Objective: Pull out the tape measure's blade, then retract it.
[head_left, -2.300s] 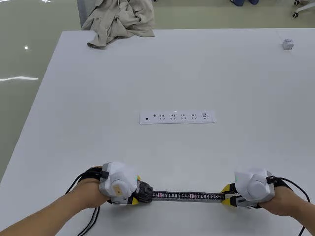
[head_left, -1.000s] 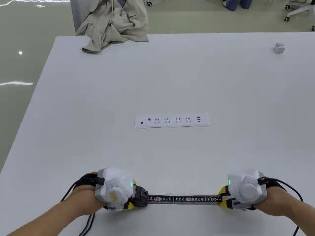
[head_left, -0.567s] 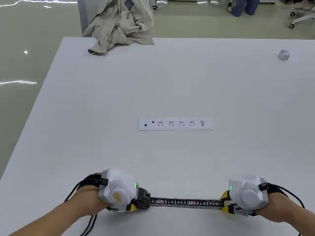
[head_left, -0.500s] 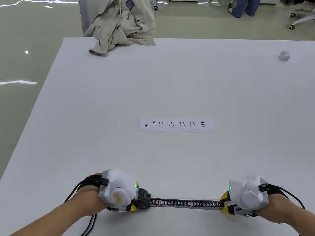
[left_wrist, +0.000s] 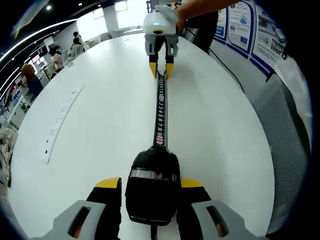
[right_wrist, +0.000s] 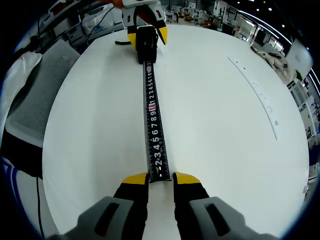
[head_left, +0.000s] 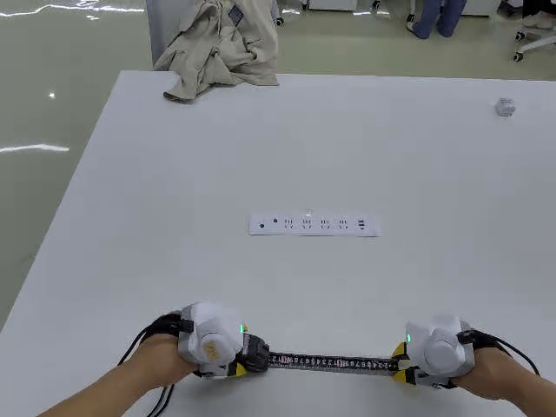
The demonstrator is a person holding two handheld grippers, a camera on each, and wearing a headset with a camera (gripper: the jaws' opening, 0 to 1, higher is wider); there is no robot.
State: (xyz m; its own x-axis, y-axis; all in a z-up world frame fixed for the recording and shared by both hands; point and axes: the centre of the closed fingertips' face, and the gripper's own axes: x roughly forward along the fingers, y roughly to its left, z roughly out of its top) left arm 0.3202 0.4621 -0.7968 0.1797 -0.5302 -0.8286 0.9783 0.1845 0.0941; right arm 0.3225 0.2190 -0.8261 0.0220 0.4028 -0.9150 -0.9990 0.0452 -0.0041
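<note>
The black tape measure case [left_wrist: 152, 187] sits between the yellow-tipped jaws of my left gripper [left_wrist: 150, 184], which is shut on it. From the case, the black blade [left_wrist: 160, 110] runs straight across the white table to my right gripper [right_wrist: 161, 178], shut on the blade's end near the 1 mark. In the head view, the left gripper [head_left: 234, 356] with the case [head_left: 255, 356] and the right gripper [head_left: 401, 363] sit near the table's front edge. The blade [head_left: 334, 362] is stretched between them, low over the table.
A white power strip [head_left: 314, 225] lies mid-table, beyond the blade. A crumpled beige cloth [head_left: 221, 43] hangs at the far left corner. A small pale object [head_left: 506, 107] rests far right. The table's front edge [head_left: 287, 408] is close behind the grippers.
The head camera has tilted, shifting the whole picture down. Both grippers keep about the same gap, and the blade stays pulled out to about the same length.
</note>
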